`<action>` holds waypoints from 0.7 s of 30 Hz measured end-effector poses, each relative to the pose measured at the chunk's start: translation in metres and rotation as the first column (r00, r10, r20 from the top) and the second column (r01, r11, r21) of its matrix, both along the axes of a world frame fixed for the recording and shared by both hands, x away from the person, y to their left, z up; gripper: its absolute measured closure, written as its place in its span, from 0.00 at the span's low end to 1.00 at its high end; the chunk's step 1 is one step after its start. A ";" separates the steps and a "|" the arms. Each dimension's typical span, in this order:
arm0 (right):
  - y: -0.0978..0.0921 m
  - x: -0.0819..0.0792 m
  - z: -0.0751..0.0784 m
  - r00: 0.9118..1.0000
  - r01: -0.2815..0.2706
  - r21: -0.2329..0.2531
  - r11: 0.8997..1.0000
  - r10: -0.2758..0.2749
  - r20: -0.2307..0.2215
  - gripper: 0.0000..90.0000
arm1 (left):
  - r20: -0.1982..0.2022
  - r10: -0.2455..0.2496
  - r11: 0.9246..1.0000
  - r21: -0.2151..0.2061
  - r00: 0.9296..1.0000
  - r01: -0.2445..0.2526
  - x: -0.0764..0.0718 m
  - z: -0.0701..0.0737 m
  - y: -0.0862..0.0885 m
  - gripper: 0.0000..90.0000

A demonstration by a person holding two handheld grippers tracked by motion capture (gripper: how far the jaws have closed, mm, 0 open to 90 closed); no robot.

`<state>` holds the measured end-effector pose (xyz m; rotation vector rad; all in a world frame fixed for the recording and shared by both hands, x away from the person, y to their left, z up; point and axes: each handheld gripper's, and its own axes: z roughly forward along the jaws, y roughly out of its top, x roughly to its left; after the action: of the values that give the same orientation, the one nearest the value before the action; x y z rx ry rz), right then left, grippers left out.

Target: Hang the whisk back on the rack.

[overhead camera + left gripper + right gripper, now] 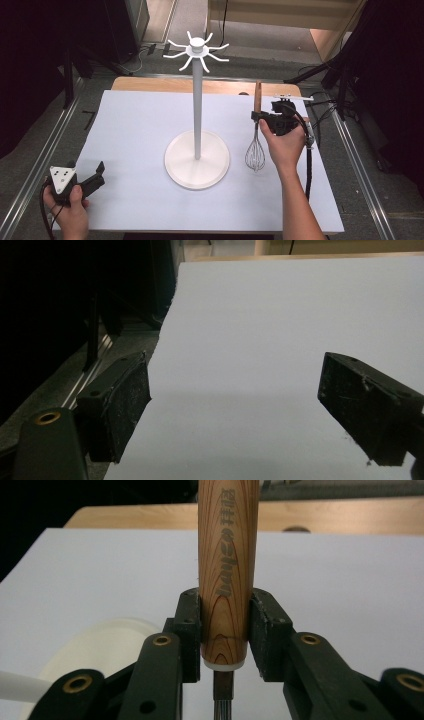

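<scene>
A whisk [256, 145] with a wooden handle [227, 575] and wire head hangs upright above the white mat, right of the stand. My right gripper [260, 116] is shut on the lower part of the handle; in the right gripper view both pads [190, 630] press the wood. A white stand [197, 105] with a round base [182, 165] and radiating hooks [196, 49] rises from the mat's middle. My left gripper [97, 172] rests at the mat's near left corner, open, with nothing between its fingers [122, 405].
The white mat [140, 125] covers a wooden table whose far edge [150, 85] shows. Metal rails [45, 160] run along both sides. Cables lie on the floor behind. Bare mat lies between my left gripper and the stand's base.
</scene>
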<state>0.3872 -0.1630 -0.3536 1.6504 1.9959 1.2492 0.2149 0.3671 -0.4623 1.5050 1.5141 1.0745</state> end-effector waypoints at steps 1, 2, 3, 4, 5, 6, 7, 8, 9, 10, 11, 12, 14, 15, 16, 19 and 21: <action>0.002 -0.003 0.002 1.000 -0.003 -0.002 1.000 0.003 0.022 0.78 | -0.001 -0.001 1.000 0.000 1.000 0.001 0.000 0.000 0.000 0.16; 0.005 -0.007 0.004 0.999 -0.004 -0.004 1.000 0.004 0.040 0.78 | 0.000 -0.001 1.000 0.001 1.000 0.001 0.000 0.000 0.000 0.16; 0.007 -0.010 0.006 0.998 -0.006 -0.002 1.000 0.006 0.061 0.78 | 0.000 0.000 1.000 0.000 1.000 0.000 0.000 0.000 0.000 0.16; 0.008 -0.013 0.008 0.997 -0.019 0.005 1.000 0.018 0.078 0.78 | 0.000 0.000 1.000 -0.001 1.000 0.000 0.000 0.000 0.000 0.16; 0.009 -0.015 0.010 0.995 -0.030 0.011 0.999 0.029 0.092 0.78 | 0.000 0.001 1.000 0.000 1.000 -0.001 0.000 0.000 0.000 0.16; 0.012 -0.018 0.013 0.993 -0.038 0.016 0.999 0.036 0.115 0.78 | 0.000 0.000 1.000 -0.001 1.000 0.000 0.000 0.000 0.000 0.16; 0.013 -0.021 0.014 0.991 -0.045 0.018 0.999 0.042 0.131 0.78 | -0.001 0.000 1.000 -0.001 1.000 0.000 0.000 0.000 0.000 0.16; 0.014 -0.024 0.017 0.987 -0.049 0.023 0.999 0.045 0.151 0.78 | 0.000 0.001 1.000 0.000 1.000 -0.001 0.000 0.000 0.000 0.16; 0.016 -0.027 0.020 0.984 -0.062 0.035 0.997 0.055 0.172 0.78 | -0.002 0.000 1.000 0.000 1.000 0.000 0.000 0.000 0.000 0.16; 0.016 -0.029 0.021 0.981 -0.071 0.044 0.996 0.061 0.186 0.78 | -0.002 0.000 1.000 0.000 1.000 0.000 0.000 0.000 0.000 0.16; 0.017 -0.031 0.023 0.977 -0.083 0.052 0.995 0.071 0.199 0.78 | -0.002 0.000 1.000 -0.001 1.000 0.000 0.000 0.000 0.000 0.16; 0.019 -0.034 0.026 0.975 -0.094 0.054 0.994 0.081 0.208 0.78 | -0.002 0.000 1.000 -0.001 1.000 0.000 0.000 0.000 0.000 0.16; 0.023 -0.039 0.029 0.967 -0.117 0.066 0.991 0.099 0.233 0.78 | -0.004 0.000 1.000 -0.001 1.000 0.000 0.000 0.000 0.000 0.16; 0.024 -0.041 0.030 0.964 -0.127 0.071 0.989 0.107 0.242 0.78 | -0.003 0.000 1.000 -0.002 1.000 0.000 0.000 0.000 0.000 0.16; 0.025 -0.044 0.032 0.960 -0.136 0.073 0.988 0.113 0.257 0.78 | -0.003 0.000 1.000 -0.002 1.000 0.000 0.000 0.000 0.000 0.16; 0.030 -0.052 0.037 0.942 -0.178 0.080 0.981 0.146 0.303 0.78 | -0.002 -0.001 1.000 -0.001 1.000 0.001 0.000 0.000 0.000 0.16; 0.033 -0.058 0.040 0.931 -0.195 0.089 0.977 0.156 0.329 0.78 | -0.001 -0.001 1.000 -0.002 1.000 0.001 0.000 0.000 0.000 0.16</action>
<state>0.3294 -0.1299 -0.3133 1.2356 1.9279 1.6144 0.2148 0.3673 -0.4622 1.5054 1.5151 1.0718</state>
